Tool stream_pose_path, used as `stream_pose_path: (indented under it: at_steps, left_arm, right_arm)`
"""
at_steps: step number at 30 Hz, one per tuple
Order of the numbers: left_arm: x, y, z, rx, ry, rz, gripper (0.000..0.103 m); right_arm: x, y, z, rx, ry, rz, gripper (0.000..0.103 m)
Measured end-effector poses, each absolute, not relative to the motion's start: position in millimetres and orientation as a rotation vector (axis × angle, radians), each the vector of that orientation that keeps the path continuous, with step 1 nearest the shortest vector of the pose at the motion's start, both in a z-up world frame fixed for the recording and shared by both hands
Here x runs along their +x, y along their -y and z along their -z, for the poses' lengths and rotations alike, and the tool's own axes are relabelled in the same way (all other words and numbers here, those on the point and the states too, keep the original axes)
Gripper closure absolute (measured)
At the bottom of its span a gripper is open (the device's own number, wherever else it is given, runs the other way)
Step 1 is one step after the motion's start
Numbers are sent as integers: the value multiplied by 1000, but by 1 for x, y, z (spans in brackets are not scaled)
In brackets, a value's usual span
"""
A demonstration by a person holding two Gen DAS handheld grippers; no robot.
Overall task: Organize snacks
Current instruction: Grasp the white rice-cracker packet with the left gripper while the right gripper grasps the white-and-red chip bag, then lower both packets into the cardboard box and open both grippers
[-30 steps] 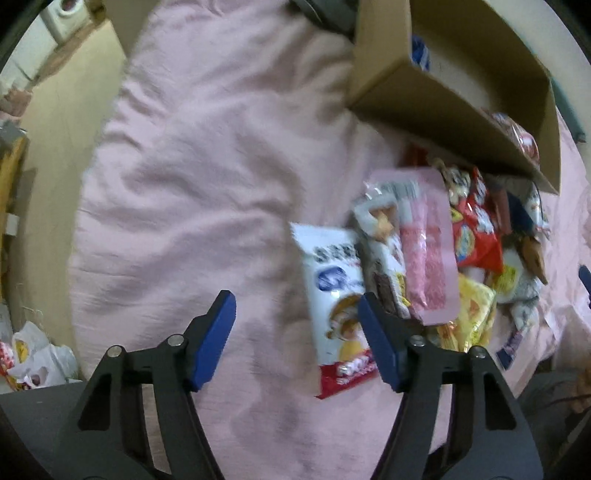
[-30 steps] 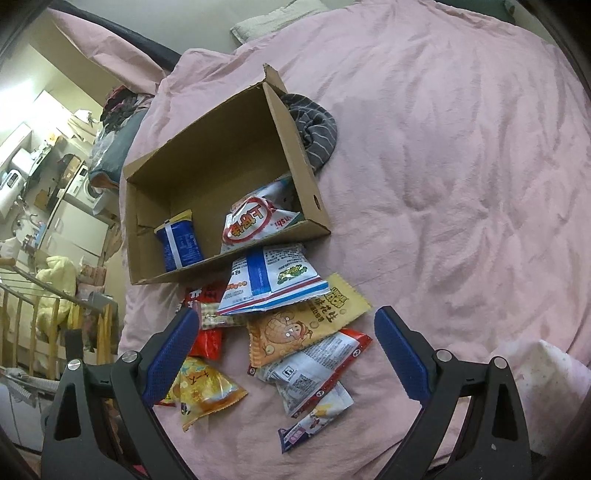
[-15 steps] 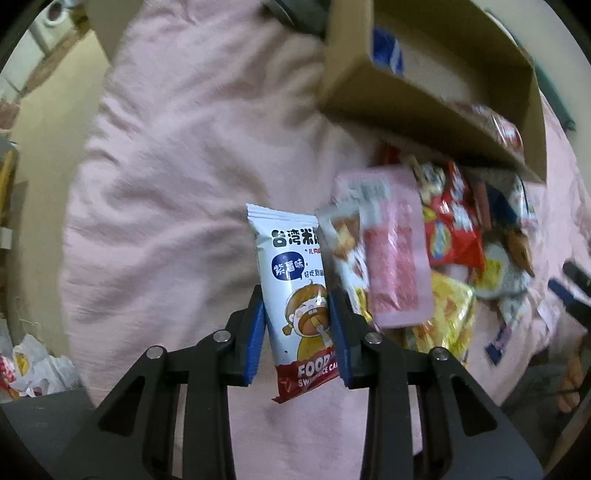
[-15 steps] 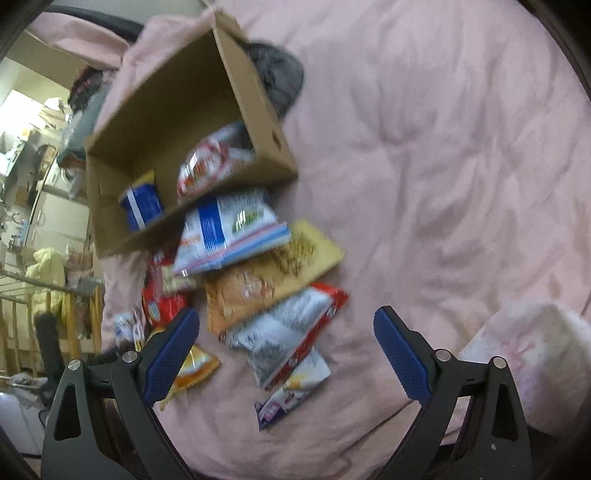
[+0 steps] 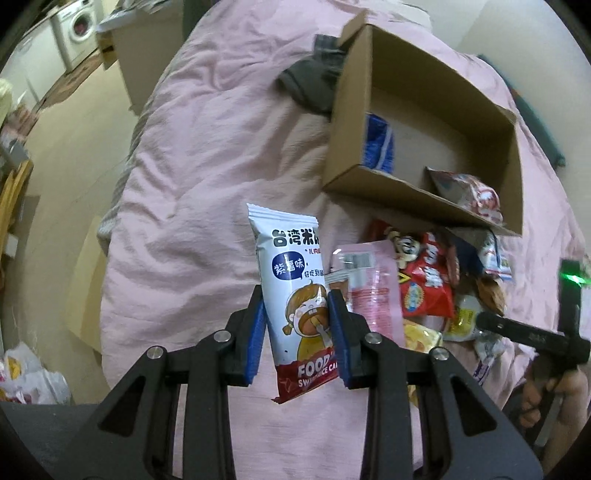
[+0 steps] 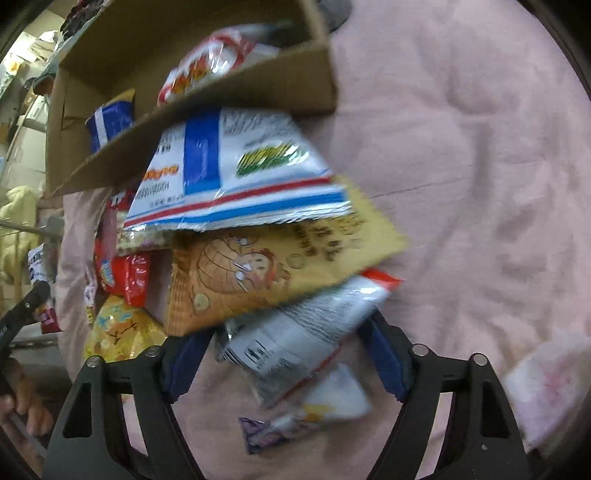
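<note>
- Your left gripper is clamped on a white snack packet, blue pads on its two long edges. The packet is held off the pink blanket; its long axis runs up the left wrist view, crimped white end toward the cardboard box, red end back toward you.
- Your right gripper has just been closing but the pads aren't pressing anything. A silver packet with a red edge lies between them, long axis diagonal, red end up-right. Frame is blurred, so I can't tell whether a pad touches it.
- Count in the box: two, a blue pack standing at the left wall and a red-and-white bag at the right corner.
- Count outside, right wrist view: one blue-striped white bag against the box's near wall, one tan cartoon bag under it, one red pack, one yellow bag, one small purple-tipped packet below the silver one. More sit underneath; can't count them.
- A pink pouch lies just right of the held packet.
- A dark cloth lies by the box's far left corner.
- The pile crowds the box's near wall.
- A washing machine stands far off.
</note>
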State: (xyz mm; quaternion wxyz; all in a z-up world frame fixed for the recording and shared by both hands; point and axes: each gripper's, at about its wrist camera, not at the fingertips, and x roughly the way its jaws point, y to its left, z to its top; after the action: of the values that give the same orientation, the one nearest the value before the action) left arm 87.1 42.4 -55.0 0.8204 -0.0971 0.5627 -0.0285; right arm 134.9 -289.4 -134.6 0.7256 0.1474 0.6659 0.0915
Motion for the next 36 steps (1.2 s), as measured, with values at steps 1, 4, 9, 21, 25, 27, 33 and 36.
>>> stream_pose_path:
  at_steps: [1,4,9,21,25,27,33,36]
  left_arm:
    - [87,-44,55,-199,-1191,65,75]
    - [87,-42,52,-183,-1173,80,75]
    - [85,-50,53,-207,-1175,79,75]
    - [77,-38,32,-131,-1126,86,75]
    - [67,-33,5,-125,-1101,99,75]
    - [67,-31,-7,-142,-1091,111,75]
    - [81,-18,-43,-215,-1066,163,75]
    - [92,-5,-53,-203,-1050,192,75]
  right_arm:
    - [135,287,135,328,-1474,-213,43]
    - [130,280,123,290,-1435,-241,50]
    - [110,285,99,392,-1409,-323,52]
    - [69,294,46,513,-1329,-436,53]
    - [63,304,12,374,-1216,-352,53]
    - [62,312,1,407,-1169,-363,54]
    - [71,324,-32,470,-1042,-389,54]
    - [80,326,-43,479,-1000,-389,54]
